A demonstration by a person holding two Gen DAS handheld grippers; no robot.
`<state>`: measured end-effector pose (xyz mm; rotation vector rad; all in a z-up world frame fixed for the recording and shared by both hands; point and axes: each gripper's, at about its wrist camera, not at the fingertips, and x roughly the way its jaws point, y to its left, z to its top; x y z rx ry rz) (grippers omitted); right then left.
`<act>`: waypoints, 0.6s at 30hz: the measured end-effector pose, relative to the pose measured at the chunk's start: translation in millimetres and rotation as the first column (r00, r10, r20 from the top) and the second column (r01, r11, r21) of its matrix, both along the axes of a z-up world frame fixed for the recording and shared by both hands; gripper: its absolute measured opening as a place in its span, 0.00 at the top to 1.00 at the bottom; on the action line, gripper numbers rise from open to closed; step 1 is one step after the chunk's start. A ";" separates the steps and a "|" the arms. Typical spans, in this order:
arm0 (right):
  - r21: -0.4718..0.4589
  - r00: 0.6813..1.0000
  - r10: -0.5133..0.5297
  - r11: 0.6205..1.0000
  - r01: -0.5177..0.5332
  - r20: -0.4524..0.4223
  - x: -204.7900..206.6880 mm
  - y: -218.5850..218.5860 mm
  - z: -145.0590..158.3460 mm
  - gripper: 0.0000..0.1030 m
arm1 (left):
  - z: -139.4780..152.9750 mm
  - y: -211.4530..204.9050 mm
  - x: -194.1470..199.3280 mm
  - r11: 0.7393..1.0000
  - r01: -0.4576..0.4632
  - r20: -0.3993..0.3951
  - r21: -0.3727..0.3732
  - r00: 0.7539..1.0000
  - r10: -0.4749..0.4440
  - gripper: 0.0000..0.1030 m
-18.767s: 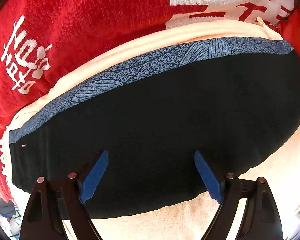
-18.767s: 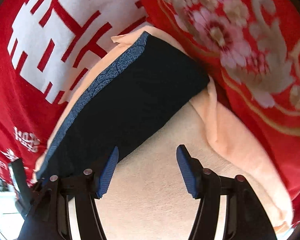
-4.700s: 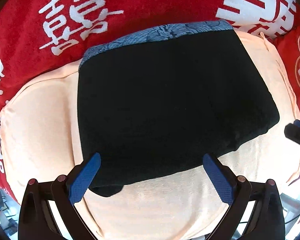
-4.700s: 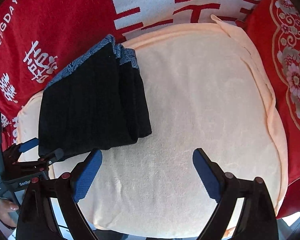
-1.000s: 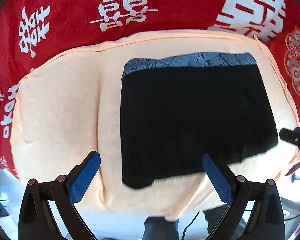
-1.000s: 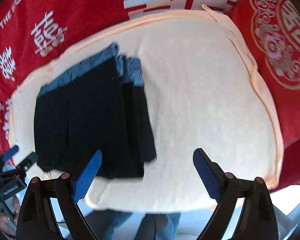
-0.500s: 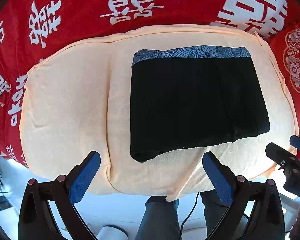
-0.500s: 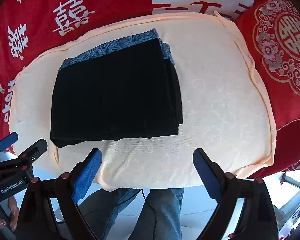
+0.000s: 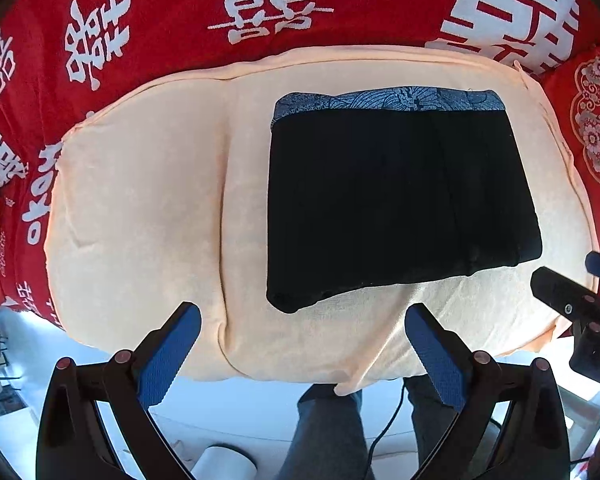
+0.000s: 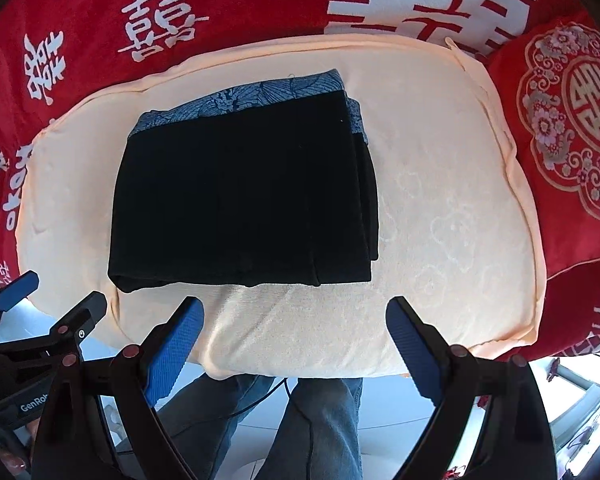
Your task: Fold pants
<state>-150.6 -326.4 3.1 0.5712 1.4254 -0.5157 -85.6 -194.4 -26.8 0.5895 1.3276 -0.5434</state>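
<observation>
- Black pants with a blue-grey patterned waistband (image 9: pixel 396 196), folded into a flat rectangular stack, lying on a peach terry-cloth cushion (image 9: pixel 140 208); waistband along the far edge, stacked layers showing at the stack's right side in the right wrist view (image 10: pixel 240 200).
- Left gripper with black arms and blue ribbed pads (image 9: pixel 300 356): jaws spread wide, released, nothing between them; folded stack ahead of the jaws and shifted toward the right finger, apart from both pads.
- Right gripper of the same build (image 10: pixel 296 344): jaws likewise wide apart and empty; stack ahead of the jaws, leaning toward the left finger, its near edge just beyond the left pad, not touching.
- Bare peach cushion (image 10: pixel 440 220) ahead of the right finger of the right gripper.
- Red blanket with white Chinese characters (image 9: pixel 180 40) beyond the cushion, far ahead of both sets of jaws (image 10: pixel 140 20).
- Red embroidered pillow with a round gold-and-white emblem (image 10: pixel 572 120) off to the right of the right jaws.
- Legs in blue jeans (image 10: pixel 320 432) below the cushion's near edge, between and under the 2 fingers in each view (image 9: pixel 332 428).
- Each gripper visible at the edge of the other's view: right one (image 9: pixel 572 304), left one (image 10: pixel 40 320).
</observation>
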 end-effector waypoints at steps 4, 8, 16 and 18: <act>-0.003 1.000 0.010 1.000 -0.010 -0.003 2.4 1.6 2.2 0.09 | 2.4 0.3 -1.9 1.000 0.000 0.001 0.005 1.000 0.000 0.01; -0.005 1.000 0.017 1.000 -0.017 -0.002 3.8 2.7 4.4 0.09 | 4.8 -0.6 -4.9 1.000 0.003 -0.005 0.005 1.000 -0.003 0.01; -0.005 1.000 0.015 1.000 -0.015 0.003 3.6 1.9 7.9 0.09 | 7.3 -2.8 -10.8 1.000 0.004 -0.019 -0.003 1.000 -0.004 0.01; -0.002 1.000 0.018 1.000 -0.018 0.002 3.9 1.7 7.8 0.09 | 7.9 -2.7 -11.3 1.000 -0.002 -0.022 -0.007 1.000 0.002 0.01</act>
